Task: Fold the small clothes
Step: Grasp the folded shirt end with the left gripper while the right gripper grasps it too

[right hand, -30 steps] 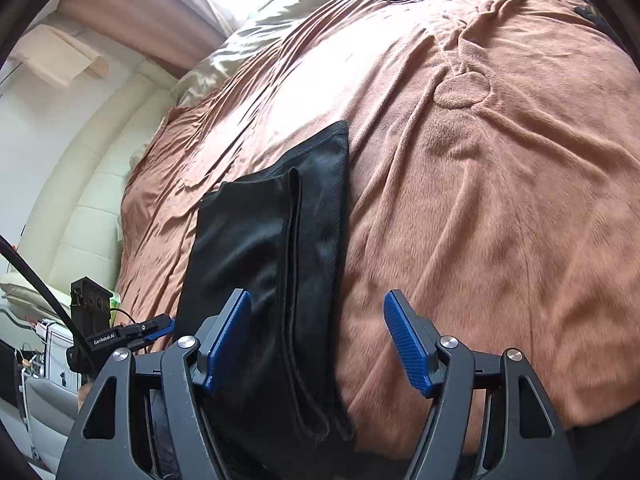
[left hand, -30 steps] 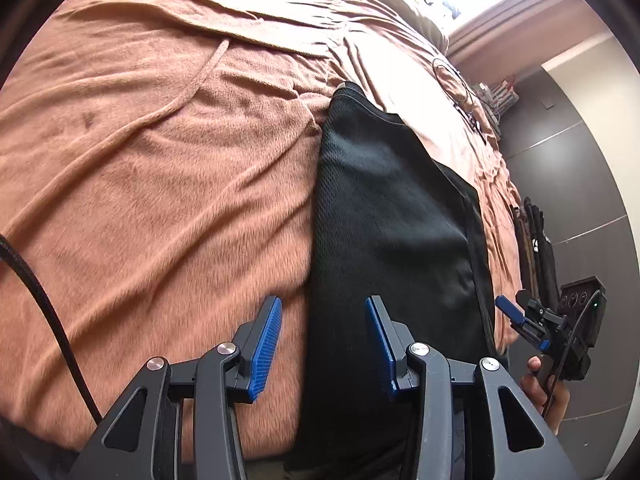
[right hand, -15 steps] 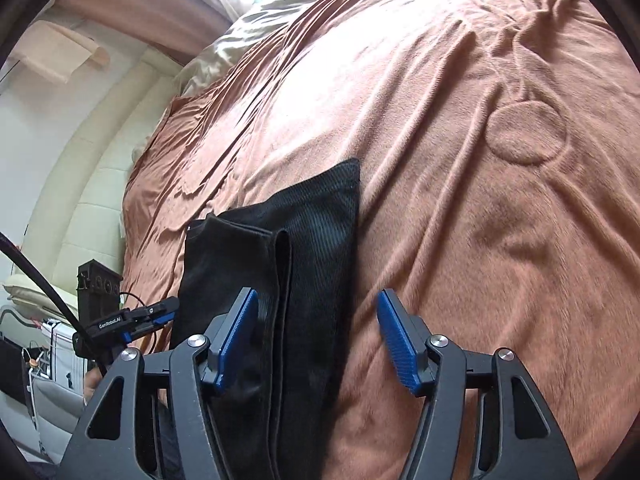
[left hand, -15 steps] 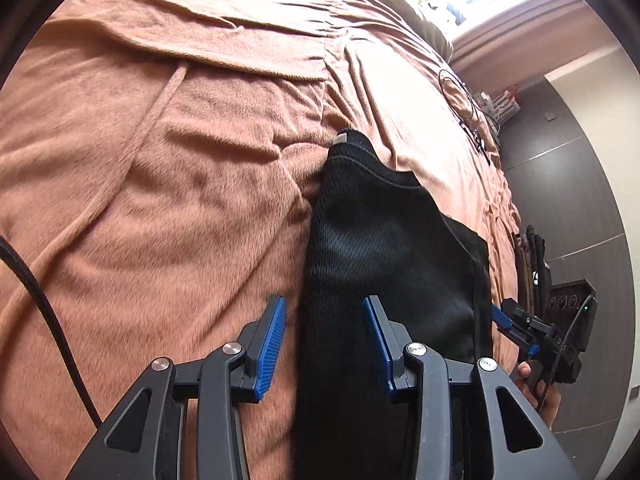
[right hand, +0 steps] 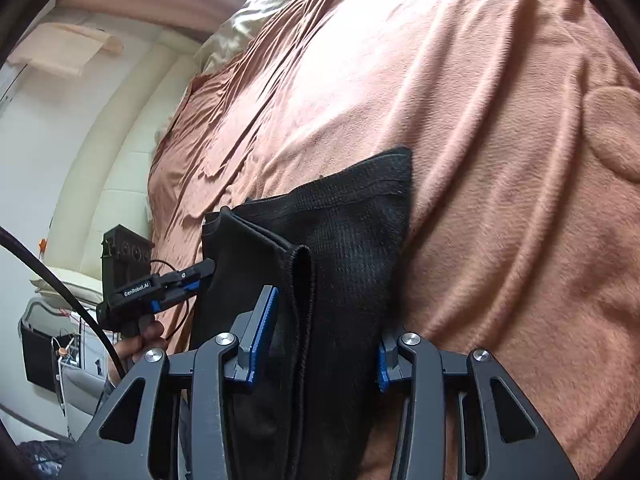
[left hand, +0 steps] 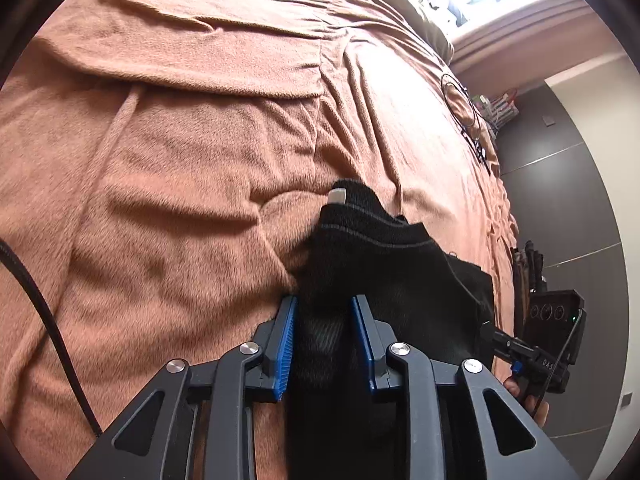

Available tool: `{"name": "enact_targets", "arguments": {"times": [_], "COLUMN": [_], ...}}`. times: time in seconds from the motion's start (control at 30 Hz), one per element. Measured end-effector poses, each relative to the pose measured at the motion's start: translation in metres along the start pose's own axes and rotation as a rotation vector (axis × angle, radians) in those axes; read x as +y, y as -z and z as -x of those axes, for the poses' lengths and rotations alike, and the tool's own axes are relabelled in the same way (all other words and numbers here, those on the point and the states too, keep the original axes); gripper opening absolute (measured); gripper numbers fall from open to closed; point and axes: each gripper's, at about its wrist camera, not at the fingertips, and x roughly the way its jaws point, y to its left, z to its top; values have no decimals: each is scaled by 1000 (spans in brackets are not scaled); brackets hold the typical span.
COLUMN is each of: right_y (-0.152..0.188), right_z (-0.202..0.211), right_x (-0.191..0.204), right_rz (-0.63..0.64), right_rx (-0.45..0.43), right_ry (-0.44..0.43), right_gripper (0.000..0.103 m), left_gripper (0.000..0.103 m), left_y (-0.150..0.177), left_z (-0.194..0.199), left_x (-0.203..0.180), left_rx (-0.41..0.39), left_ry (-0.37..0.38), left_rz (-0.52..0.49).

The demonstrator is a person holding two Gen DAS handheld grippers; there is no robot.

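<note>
A black folded garment lies on the brown blanket, with a small white tag at its far corner. My left gripper is shut on the garment's near edge, and fabric bunches between the blue pads. In the right wrist view the garment shows a folded layer with a hemmed edge. My right gripper is shut on its other near corner, cloth filling the gap and covering part of the right pad. Each view shows the opposite gripper held by a hand at the bed's edge.
The brown blanket is wrinkled and covers the whole bed. A thin black cable loop lies at the far side. Pale pillows sit at the head. A dark wall stands beside the bed.
Both grippers moved forward and down onto the garment's near edge and narrowed from wide open to shut on the fabric. The garment's far end has bunched up.
</note>
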Motion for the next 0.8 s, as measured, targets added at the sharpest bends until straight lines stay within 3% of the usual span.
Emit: {"name": "enact_targets", "arguments": {"times": [0.1, 0.17, 0.23, 0.8], "right_y": [-9, -14, -16, 34], "right_z": [-8, -11, -11, 43], "right_x": [1, 2, 5, 95], "right_rz": [1, -2, 0, 202], "right_rx": [3, 2, -1, -158], "right_ry": [13, 34, 48, 117], "right_gripper": [31, 16, 11, 8], "left_gripper": [24, 18, 6, 4], "left_y": [-8, -12, -14, 8], "left_z": [-5, -7, -8, 71], "left_x": [-2, -4, -9, -85], "left_rx": [0, -1, 2, -135], "left_ry": [14, 17, 18, 80], "left_rz": [4, 16, 10, -143]}}
